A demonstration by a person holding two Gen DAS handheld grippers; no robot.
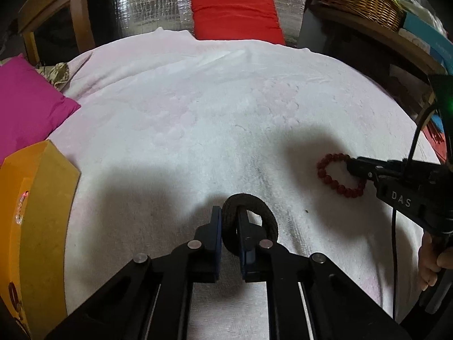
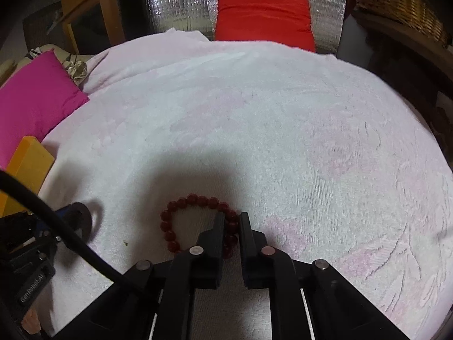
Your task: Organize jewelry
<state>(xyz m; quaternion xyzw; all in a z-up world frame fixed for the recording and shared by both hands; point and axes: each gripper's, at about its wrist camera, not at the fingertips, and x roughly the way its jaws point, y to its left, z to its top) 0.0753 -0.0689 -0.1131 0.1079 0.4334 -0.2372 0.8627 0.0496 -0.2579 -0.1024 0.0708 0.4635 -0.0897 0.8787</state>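
Black band [image 1: 250, 221] pinched in left tongs [image 1: 230, 212], right tongs [image 2: 232, 218] clamping red bracelet [image 2: 195, 221]

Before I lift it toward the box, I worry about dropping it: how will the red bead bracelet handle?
The red bead bracelet, pinched by the right gripper at one bead, will probably droop. Round glossy beads might slip. On the plush blanket it likely won't roll.
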